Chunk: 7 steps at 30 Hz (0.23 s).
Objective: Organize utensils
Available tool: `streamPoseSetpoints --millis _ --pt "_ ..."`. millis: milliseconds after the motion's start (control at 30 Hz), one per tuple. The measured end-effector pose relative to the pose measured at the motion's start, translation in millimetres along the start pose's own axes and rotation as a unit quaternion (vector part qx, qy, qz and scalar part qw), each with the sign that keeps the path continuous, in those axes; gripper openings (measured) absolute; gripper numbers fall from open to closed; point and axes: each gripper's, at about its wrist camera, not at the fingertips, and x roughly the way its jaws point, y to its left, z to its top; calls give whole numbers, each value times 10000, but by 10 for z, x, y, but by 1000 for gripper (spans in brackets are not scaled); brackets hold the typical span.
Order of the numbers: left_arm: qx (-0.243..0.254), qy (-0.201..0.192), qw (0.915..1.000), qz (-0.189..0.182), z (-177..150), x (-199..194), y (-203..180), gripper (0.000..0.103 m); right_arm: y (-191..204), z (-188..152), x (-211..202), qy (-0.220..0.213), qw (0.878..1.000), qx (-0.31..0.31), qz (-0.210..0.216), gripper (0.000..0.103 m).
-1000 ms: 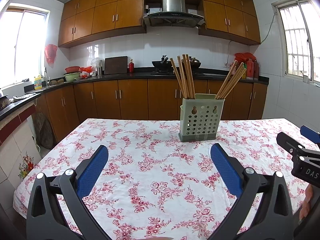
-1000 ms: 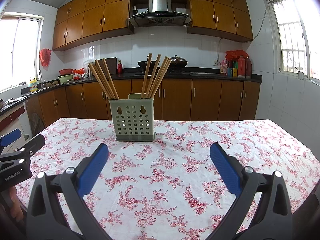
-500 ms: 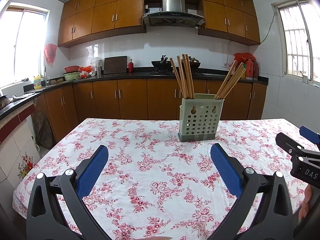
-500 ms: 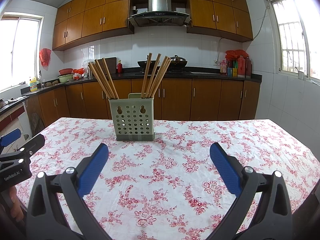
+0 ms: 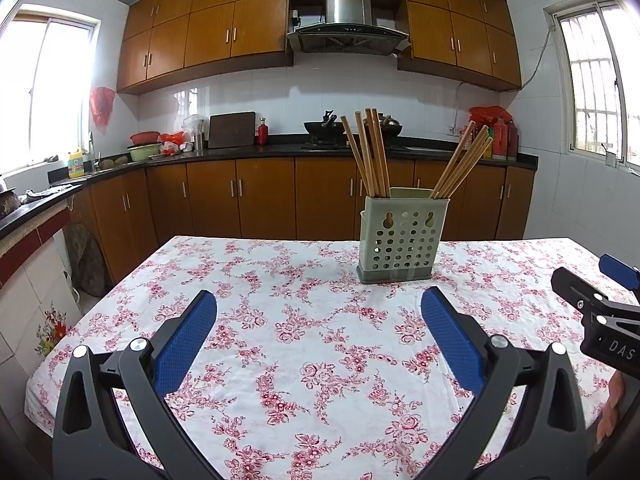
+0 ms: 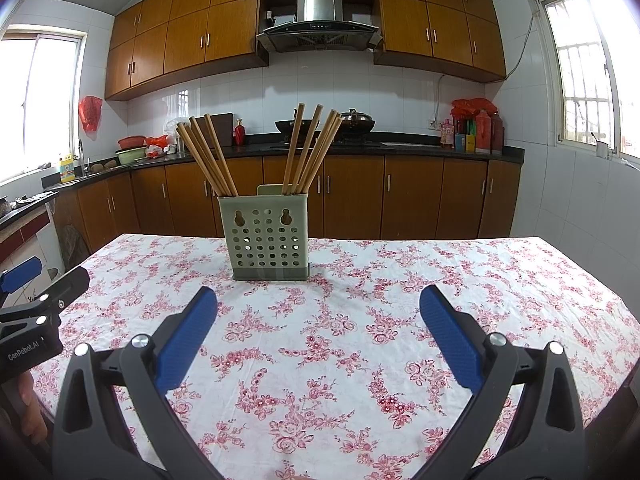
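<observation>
A pale green perforated utensil holder [image 5: 398,238] stands upright on the floral tablecloth [image 5: 320,344], far from both grippers; it also shows in the right wrist view [image 6: 269,235]. Two bundles of wooden chopsticks stick out of it: a left bundle [image 5: 368,152] and a right bundle [image 5: 464,164], also seen in the right wrist view as a left bundle [image 6: 206,156] and a right bundle [image 6: 314,148]. My left gripper [image 5: 319,300] is open and empty, low over the table. My right gripper [image 6: 318,295] is open and empty too.
The right gripper's body shows at the right edge of the left wrist view [image 5: 600,320]; the left gripper's body shows at the left edge of the right wrist view [image 6: 36,316]. Kitchen counters and brown cabinets [image 5: 260,196] stand behind the table.
The holder sits very slightly lower and left in the left wrist view, from a small drift of that gripper. Otherwise nothing has moved.
</observation>
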Motion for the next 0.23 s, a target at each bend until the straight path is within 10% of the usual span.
streamPoseSetpoints --millis 233 --pt "-38 20 10000 5 14 2 20 101 -4 2 -2 6 10000 2 2 99"
